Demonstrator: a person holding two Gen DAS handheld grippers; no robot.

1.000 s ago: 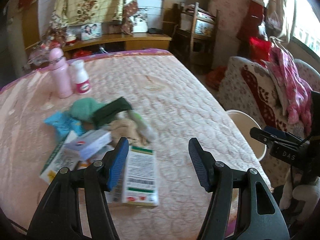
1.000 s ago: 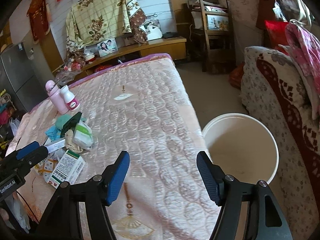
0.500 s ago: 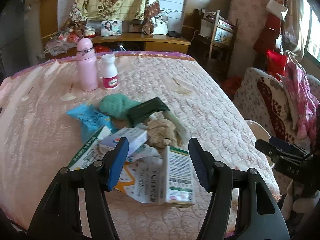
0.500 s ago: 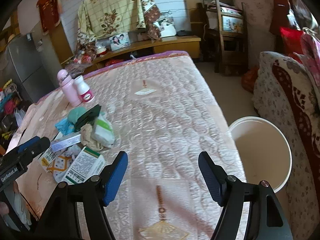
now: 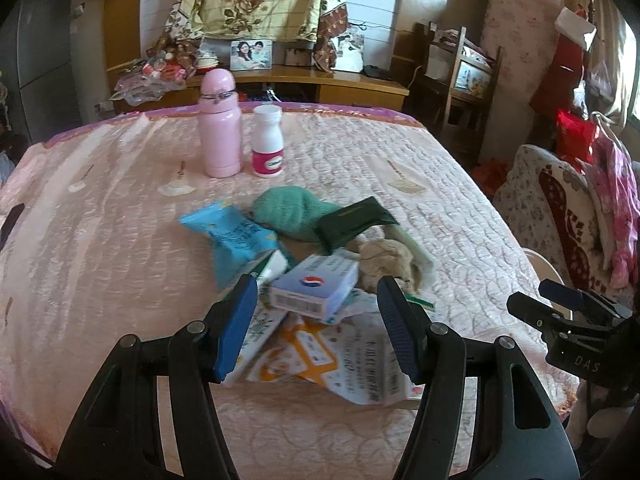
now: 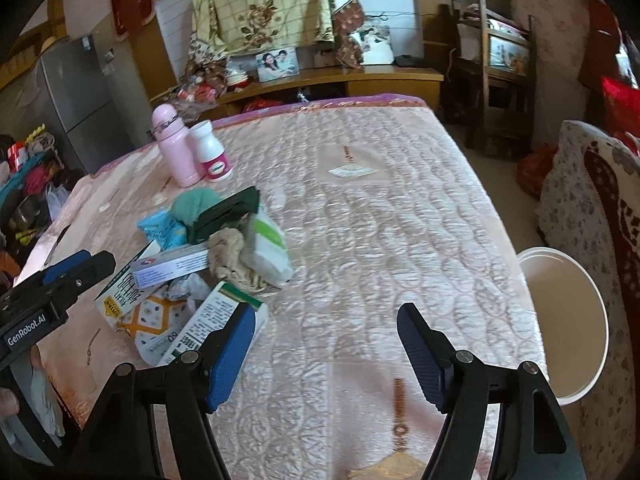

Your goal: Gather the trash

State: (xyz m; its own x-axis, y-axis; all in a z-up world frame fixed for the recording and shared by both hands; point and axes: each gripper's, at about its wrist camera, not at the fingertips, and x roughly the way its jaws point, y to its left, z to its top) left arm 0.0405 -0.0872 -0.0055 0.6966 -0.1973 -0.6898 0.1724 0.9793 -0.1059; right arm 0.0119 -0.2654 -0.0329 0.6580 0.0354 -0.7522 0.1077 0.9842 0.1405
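Note:
A pile of trash lies on the pink quilted bed (image 5: 440, 200): a pale blue box (image 5: 314, 285), a blue wrapper (image 5: 234, 236), a dark green packet (image 5: 352, 222), a crumpled tan rag (image 5: 384, 258) and printed paper (image 5: 340, 364). My left gripper (image 5: 314, 320) is open just in front of the blue box, holding nothing. My right gripper (image 6: 326, 344) is open over the bed, right of the pile (image 6: 208, 264). A white bucket (image 6: 564, 320) stands on the floor beside the bed.
A pink bottle (image 5: 220, 128) and a white pill bottle (image 5: 268, 142) stand upright behind the pile. A green knitted cloth (image 5: 288, 210) lies in the pile. A patterned sofa (image 6: 592, 208) stands right of the bucket. A wooden shelf is beyond the bed.
Both grippers have swung left, so the pile sits nearer the middle of the left wrist view. The bucket has slid toward the right edge of the right wrist view. Both jaws stayed open.

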